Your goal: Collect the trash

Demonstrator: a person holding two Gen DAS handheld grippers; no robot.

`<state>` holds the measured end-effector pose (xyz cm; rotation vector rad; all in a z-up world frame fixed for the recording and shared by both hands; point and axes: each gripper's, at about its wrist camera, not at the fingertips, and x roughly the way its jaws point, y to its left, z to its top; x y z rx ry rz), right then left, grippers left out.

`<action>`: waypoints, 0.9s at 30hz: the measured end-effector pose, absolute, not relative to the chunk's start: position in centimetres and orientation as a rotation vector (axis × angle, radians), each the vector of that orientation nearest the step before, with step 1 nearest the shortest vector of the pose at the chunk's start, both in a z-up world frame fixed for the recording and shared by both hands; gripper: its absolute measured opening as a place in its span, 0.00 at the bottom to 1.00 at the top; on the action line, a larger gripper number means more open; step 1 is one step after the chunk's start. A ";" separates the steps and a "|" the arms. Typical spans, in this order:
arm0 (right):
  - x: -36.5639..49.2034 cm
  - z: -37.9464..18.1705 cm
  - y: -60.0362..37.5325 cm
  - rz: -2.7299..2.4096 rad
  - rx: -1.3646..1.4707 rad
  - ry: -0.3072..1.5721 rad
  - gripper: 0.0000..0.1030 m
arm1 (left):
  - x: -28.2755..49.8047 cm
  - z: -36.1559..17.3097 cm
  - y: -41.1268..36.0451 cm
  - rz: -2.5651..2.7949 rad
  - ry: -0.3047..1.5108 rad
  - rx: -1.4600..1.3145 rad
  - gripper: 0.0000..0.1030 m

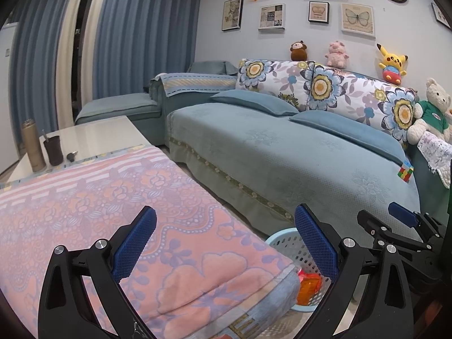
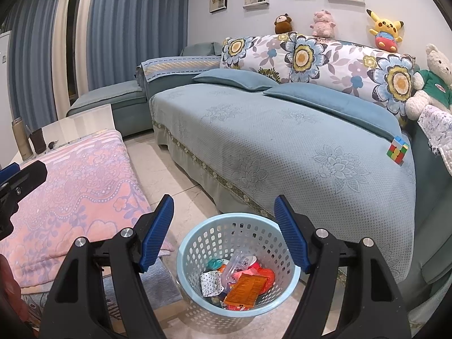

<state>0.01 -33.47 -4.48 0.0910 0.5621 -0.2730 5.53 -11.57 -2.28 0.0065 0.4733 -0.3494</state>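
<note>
A light blue perforated basket point(image 2: 197, 240) stands on the tiled floor between the sofa and the covered table. It holds several wrappers, among them an orange packet point(image 2: 245, 288) and a clear plastic piece point(image 2: 237, 262). My right gripper point(image 2: 223, 226) is open and empty, held above the basket. My left gripper point(image 1: 226, 240) is open and empty above the pink cloth's corner. In the left wrist view the basket point(image 1: 285, 241) shows partly behind the table corner, with the orange packet point(image 1: 309, 288) inside, and the right gripper's fingers point(image 1: 401, 214) show at the right.
A pink flowered cloth point(image 1: 113, 212) covers the low table, with a tall bottle point(image 1: 32, 147) and a dark cup point(image 1: 53, 149) at its far end. The blue sofa point(image 2: 282, 147) carries cushions, plush toys and a colourful cube point(image 2: 397, 149). Pale tiled floor point(image 2: 169, 175) lies between.
</note>
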 end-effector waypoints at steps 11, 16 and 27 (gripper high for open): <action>0.0 -4.6 -33.5 -0.273 0.091 0.564 0.67 | 5.7 -2.4 -11.4 -0.348 0.476 0.004 0.92; 0.0 -4.6 -33.5 -0.274 0.091 0.564 0.67 | 5.8 -2.5 -11.3 -0.347 0.477 0.003 0.92; 0.1 -4.7 -33.6 -0.272 0.092 0.565 0.67 | 5.8 -2.6 -11.4 -0.340 0.475 0.004 0.92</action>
